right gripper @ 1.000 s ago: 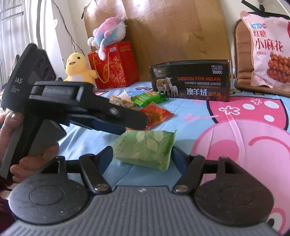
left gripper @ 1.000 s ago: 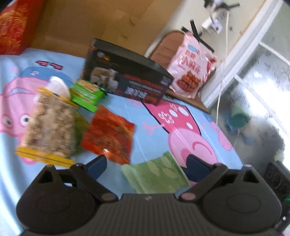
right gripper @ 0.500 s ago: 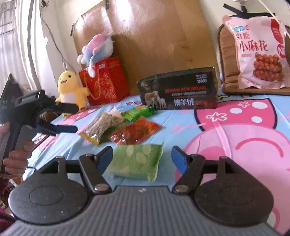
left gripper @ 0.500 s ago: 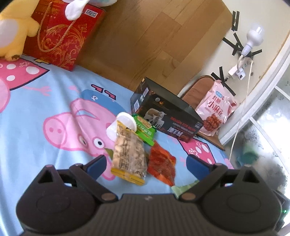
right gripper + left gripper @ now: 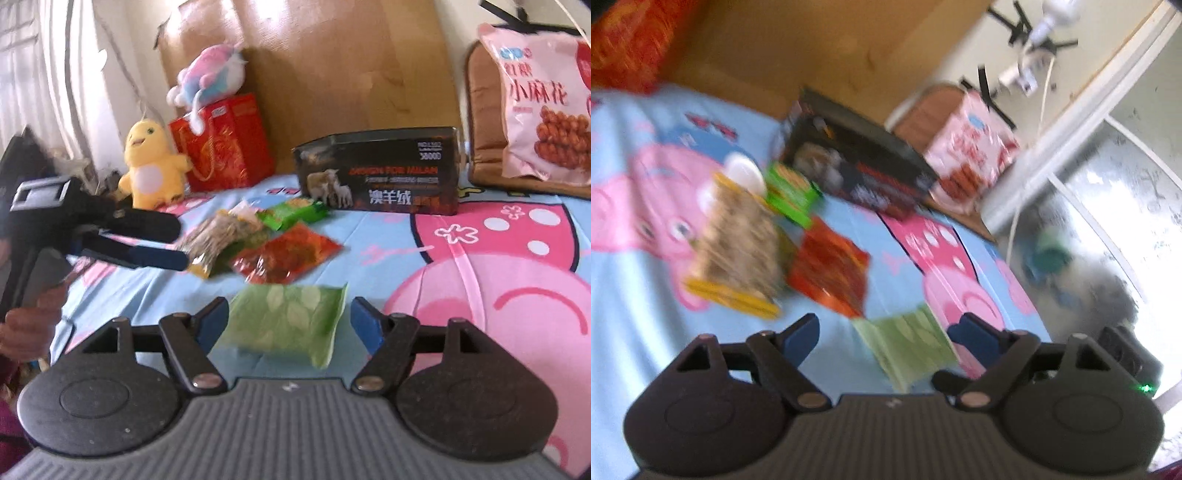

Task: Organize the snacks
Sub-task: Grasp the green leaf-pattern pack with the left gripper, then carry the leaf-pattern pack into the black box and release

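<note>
Between the right gripper's [image 5: 288, 321] spread fingers lies a leaf-printed packet [image 5: 284, 325], a foil pouch [image 5: 286, 254] just beyond it, a long box [image 5: 380, 175] farther behind.

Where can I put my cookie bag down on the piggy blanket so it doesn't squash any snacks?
The roomiest bare patch is the big pink pig, right of the green leaf packet and in front of the black box. It is crowded on the left, where the red packet, the seed bag and the small green packet bunch together.
</note>
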Motion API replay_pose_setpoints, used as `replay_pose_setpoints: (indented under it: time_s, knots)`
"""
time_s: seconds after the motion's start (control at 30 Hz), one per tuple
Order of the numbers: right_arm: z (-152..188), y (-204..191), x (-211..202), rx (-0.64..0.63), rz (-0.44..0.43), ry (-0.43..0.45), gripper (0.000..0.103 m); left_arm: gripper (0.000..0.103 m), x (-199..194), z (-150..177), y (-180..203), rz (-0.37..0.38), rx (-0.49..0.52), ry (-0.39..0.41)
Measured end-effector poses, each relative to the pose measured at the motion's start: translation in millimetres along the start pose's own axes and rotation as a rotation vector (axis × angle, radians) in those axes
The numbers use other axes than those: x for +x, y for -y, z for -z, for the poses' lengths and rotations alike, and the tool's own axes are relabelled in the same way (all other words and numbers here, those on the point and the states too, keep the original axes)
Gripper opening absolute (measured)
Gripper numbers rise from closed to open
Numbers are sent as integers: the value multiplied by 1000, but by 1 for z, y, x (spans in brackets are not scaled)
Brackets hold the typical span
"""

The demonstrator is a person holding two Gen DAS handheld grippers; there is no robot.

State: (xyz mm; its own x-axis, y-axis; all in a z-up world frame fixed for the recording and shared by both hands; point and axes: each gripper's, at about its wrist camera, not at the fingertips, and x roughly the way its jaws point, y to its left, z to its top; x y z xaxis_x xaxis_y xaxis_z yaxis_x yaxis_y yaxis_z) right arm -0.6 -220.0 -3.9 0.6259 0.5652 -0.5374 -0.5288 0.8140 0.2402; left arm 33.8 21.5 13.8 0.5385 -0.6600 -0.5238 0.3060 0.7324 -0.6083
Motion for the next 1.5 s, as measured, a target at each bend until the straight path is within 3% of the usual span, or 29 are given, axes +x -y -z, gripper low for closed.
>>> replay_pose_setpoints:
  time_s: [0.07,0.13,0.17,0.2,0.27,0.37,0.5,0.67,0.73,0.77,0.87,0.9,0.97,1.03,1.1,1.23,1.37,1.5]
  knots:
    - [4,-6,-1,-48,13,-31,81,82,15,3,3,9,-5,-51]
    - [10,-11,2,-85,31,-71,81,71,29,7,5,4,10,-80]
    - [13,-14,4,-109,41,-76,79,55,33,7,8,-1,23,-85]
    - [14,-17,5,-127,46,-73,66,49,37,5,11,4,18,-111]
    - [13,-22,7,-140,47,-65,44,49,37,2,16,-21,26,-107]
    - [10,-27,10,-157,89,-27,34,49,27,-9,28,-36,82,-62]
    - [-10,-25,3,-149,99,93,34,49,17,-45,43,-24,132,15]
    - [-62,-12,23,-186,144,206,34,49,32,-113,59,-78,230,133]
    - [-88,0,40,-183,162,241,35,59,45,-141,58,-100,238,171]
    - [-103,8,53,-171,171,251,38,64,52,-153,56,-111,247,190]
    - [-127,24,89,-171,238,254,52,64,64,-173,38,-183,208,215]
    - [-129,30,94,-152,265,254,52,64,58,-172,29,-147,179,224]
    - [-118,47,88,-53,212,301,52,64,39,-164,8,-102,125,248]
    - [-94,64,74,41,91,370,52,65,16,-150,-15,-129,71,282]
    - [-85,75,76,113,6,315,53,65,-2,-133,-37,-176,4,284]
    - [-86,66,90,104,-145,205,52,65,-5,-120,-58,-252,-45,216]
    - [-82,48,108,16,-91,38,52,65,23,-128,-55,-288,48,114]
    - [-75,42,115,-20,-126,-37,54,65,71,-135,-53,-304,92,-54]
